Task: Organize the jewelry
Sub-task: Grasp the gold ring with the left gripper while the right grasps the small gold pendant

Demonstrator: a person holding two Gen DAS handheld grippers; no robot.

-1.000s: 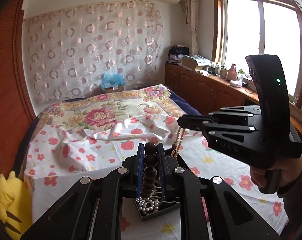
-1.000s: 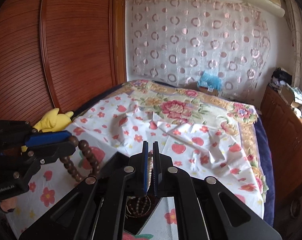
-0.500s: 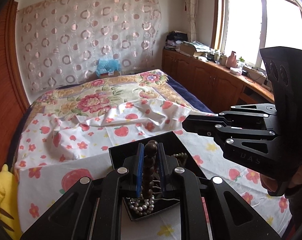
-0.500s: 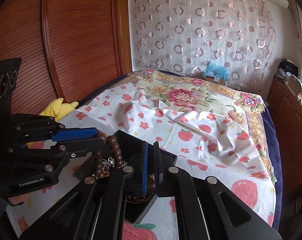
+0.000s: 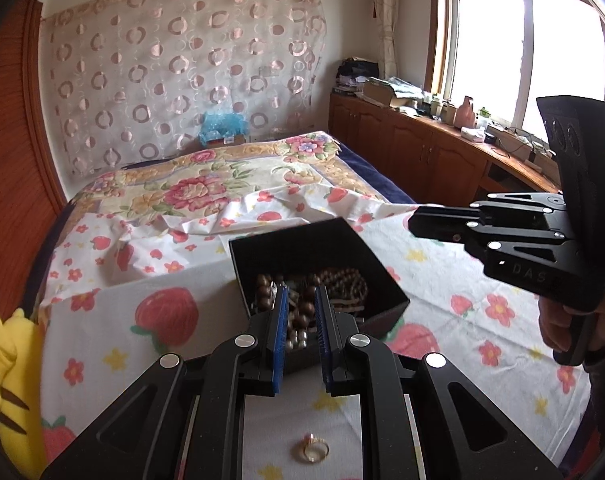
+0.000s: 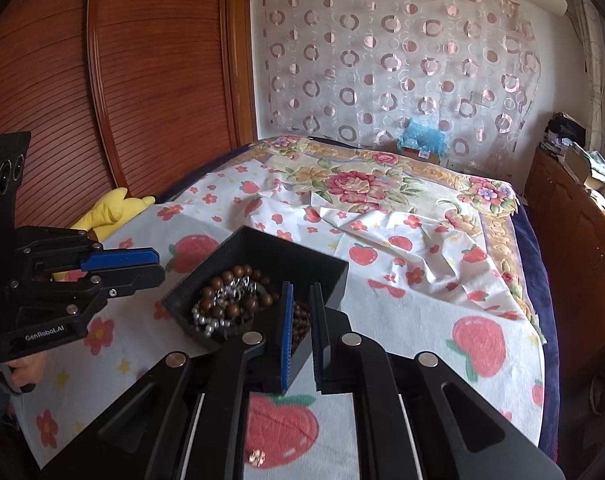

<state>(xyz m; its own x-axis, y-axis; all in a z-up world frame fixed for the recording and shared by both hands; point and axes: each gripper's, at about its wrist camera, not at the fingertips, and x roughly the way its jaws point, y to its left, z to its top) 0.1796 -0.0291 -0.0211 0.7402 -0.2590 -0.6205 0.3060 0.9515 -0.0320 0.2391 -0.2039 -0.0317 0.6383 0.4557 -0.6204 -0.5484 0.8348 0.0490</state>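
A black open box (image 5: 302, 242) (image 6: 262, 252) sits on the strawberry-print sheet. It holds a large dark bead bracelet (image 6: 222, 284), a small-bead brown strand (image 5: 346, 280) (image 6: 300, 320) and a silver bead string (image 6: 206, 322). My left gripper (image 5: 301, 300) is open and empty just above the box's near edge. My right gripper (image 6: 300, 296) is open and empty over the box's near right corner. A gold ring (image 5: 311, 449) lies on the sheet under my left gripper. A small pink piece (image 6: 255, 457) lies under my right gripper.
A yellow plush toy (image 5: 6, 380) (image 6: 114, 210) lies at the bed's left edge by the wooden wardrobe (image 6: 102, 80). A low wooden cabinet (image 5: 422, 148) with clutter runs under the window on the right. A floral quilt (image 5: 198, 184) covers the far bed.
Both grippers came down to the box and opened. The dark bead bracelet left the left gripper and the small-bead strand left the right gripper; both lie in the box.
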